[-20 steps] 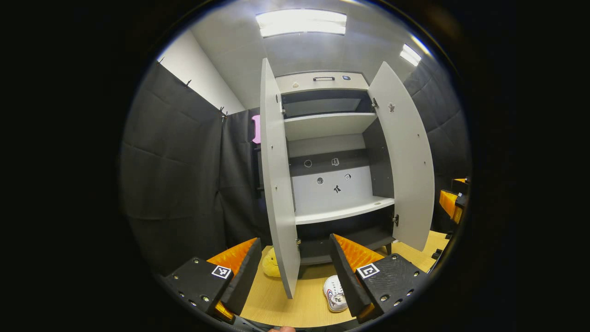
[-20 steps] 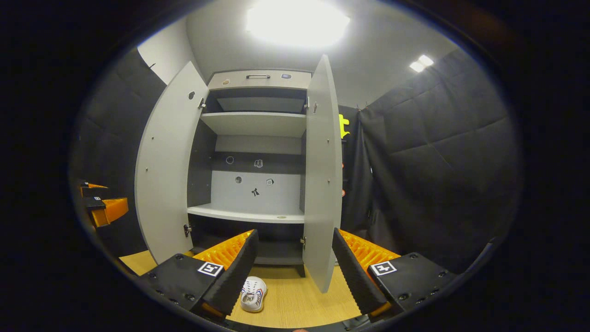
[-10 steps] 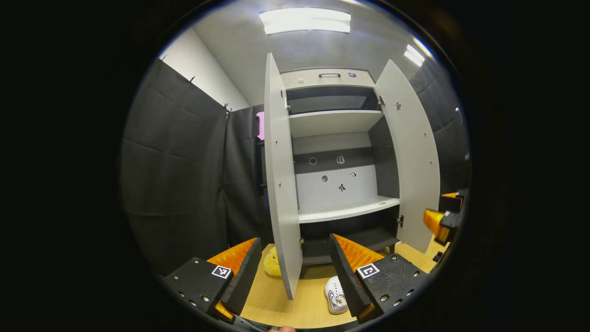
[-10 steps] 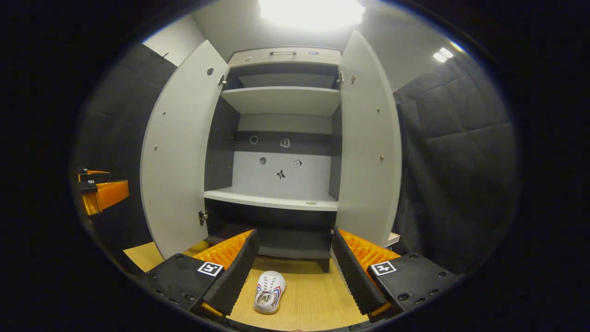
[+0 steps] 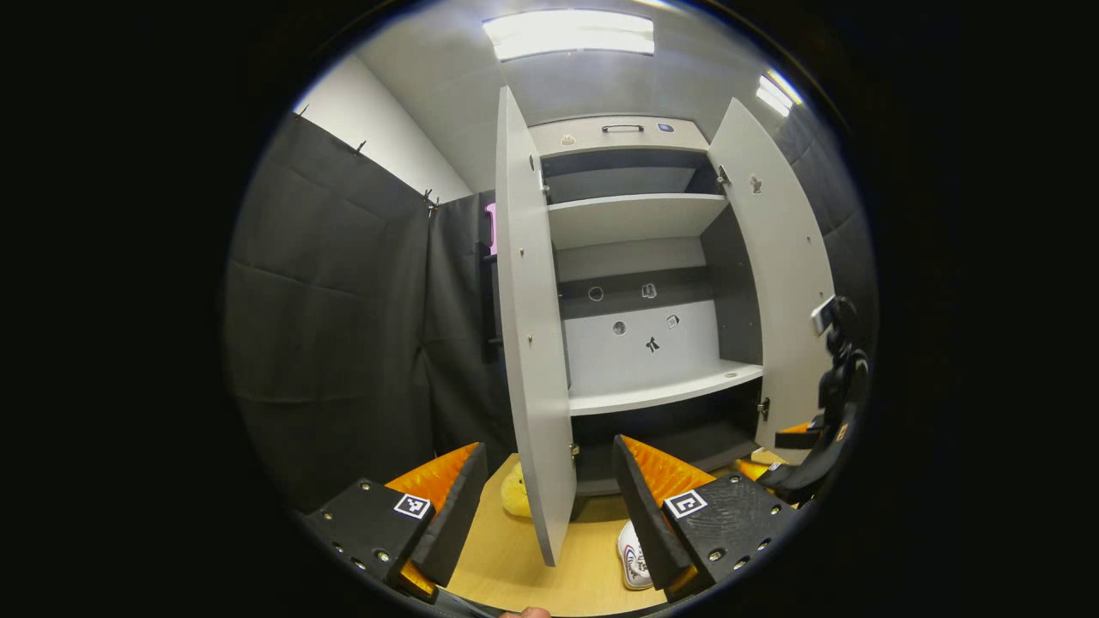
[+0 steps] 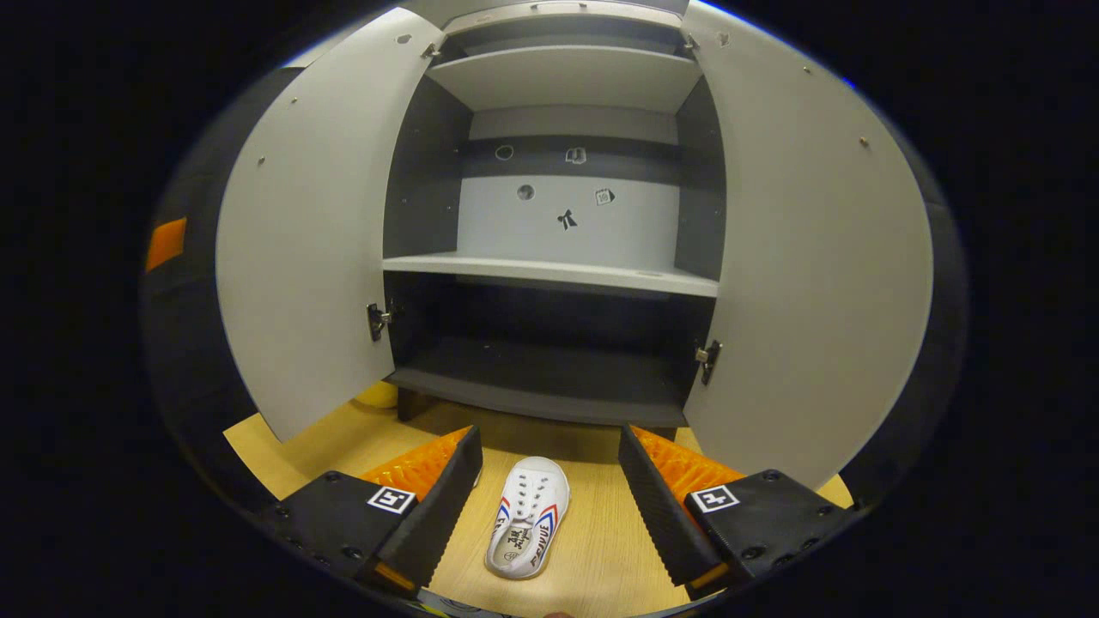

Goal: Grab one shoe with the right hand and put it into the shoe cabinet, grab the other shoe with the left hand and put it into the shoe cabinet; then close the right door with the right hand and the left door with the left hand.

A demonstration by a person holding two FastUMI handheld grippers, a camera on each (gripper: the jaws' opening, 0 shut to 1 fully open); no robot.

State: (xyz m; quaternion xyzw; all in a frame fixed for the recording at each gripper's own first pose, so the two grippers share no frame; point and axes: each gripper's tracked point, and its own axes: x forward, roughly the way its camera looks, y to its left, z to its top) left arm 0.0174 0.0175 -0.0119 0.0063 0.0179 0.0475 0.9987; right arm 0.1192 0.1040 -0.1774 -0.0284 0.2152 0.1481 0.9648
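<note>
Nothing of the task is done yet. The shoe cabinet [image 6: 549, 283] stands with both doors swung wide: left door [image 6: 309, 240] and right door [image 6: 807, 257] in the right gripper view. Its shelves look bare; no shoe inside as far as the pictures show, though the bottom compartment is dark.

White shoe [image 6: 528, 528] lies on the wooden floor [image 6: 601, 558], just in front of the cabinet's bottom front edge, toe pointing toward the cabinet. The right gripper [image 6: 549, 506] hangs over it, fingers spread apart with the shoe showing in the gap between them. No contact; the shoe is not gripped.

The left gripper [image 5: 549, 506] is also spread and holds nothing. In the left gripper view the edge of the left door [image 5: 532, 343] shows between its fingers, and the white shoe [image 5: 634, 558] peeks out on the floor beside its right finger. A yellow thing [image 5: 513, 491] sits on the floor just behind the left door's lower edge. It may be the second shoe, but too little shows to tell. The right gripper [image 5: 803, 455] shows low at the right of that view, near the right door [image 5: 786, 283].

Judgement: the step in hand is the first one, the right-hand grab. Left to do: pinch this shoe, put it in the cabinet, same for the other shoe with the left, then shut right door, then left door.
</note>
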